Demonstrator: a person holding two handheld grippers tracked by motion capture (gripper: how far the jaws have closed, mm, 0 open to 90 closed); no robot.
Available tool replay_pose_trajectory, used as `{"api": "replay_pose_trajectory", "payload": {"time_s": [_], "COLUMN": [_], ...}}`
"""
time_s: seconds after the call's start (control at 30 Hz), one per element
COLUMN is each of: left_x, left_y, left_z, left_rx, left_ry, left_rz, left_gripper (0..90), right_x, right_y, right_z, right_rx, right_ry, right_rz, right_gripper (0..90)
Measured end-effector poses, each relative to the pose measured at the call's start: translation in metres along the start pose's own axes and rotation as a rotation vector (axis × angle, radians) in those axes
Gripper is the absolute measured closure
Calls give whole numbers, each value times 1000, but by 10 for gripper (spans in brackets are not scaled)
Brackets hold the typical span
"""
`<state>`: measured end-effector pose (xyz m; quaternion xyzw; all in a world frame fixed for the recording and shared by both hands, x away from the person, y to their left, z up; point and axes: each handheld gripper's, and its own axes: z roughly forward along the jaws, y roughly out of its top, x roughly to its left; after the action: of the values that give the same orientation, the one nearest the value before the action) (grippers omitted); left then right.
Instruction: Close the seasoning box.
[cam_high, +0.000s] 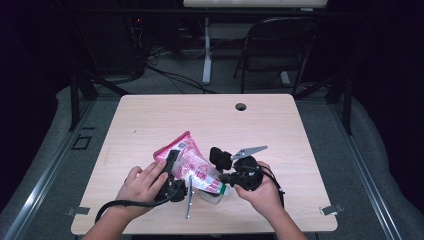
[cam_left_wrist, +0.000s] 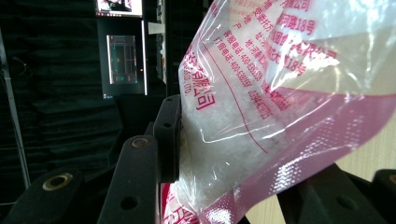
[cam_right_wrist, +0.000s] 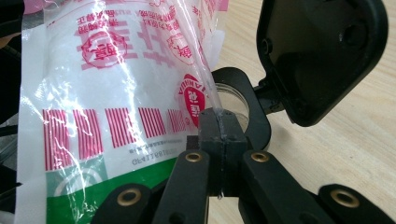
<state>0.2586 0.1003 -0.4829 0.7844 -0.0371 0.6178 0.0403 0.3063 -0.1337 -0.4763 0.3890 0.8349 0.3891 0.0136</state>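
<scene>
A pink and white bag (cam_high: 189, 162) is held tilted above the table (cam_high: 150, 120), near the middle of its near edge, with a small clear jar (cam_high: 212, 196) standing under its lower end. The left gripper (cam_high: 170, 175) clamps the bag's bulging body: in the left gripper view one black pad (cam_left_wrist: 169, 140) presses into the plastic (cam_left_wrist: 261, 107) and the white grains inside. The right gripper (cam_high: 231, 172) has its jaws pressed together on a thin clear edge of the bag (cam_right_wrist: 116, 93); in the right gripper view the pads (cam_right_wrist: 223, 140) meet with the film pinched between them, and the jar's rim (cam_right_wrist: 231, 100) shows just behind. Both hands rest low by the near edge
</scene>
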Motion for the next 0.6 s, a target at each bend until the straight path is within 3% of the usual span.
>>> {"api": "replay_pose_trajectory", "payload": {"time_s": [0.6], "left_x": [-2], "left_y": [1], "left_z": [-1], "left_rx": [-1], "left_ry": [26], "left_rz": [41], "left_gripper": [634], "right_x": [-1], "right_y": [-1], "right_z": [4], "right_rx": [2], "right_ry": [-1], "right_rz": [10], "right_gripper": [900]}}
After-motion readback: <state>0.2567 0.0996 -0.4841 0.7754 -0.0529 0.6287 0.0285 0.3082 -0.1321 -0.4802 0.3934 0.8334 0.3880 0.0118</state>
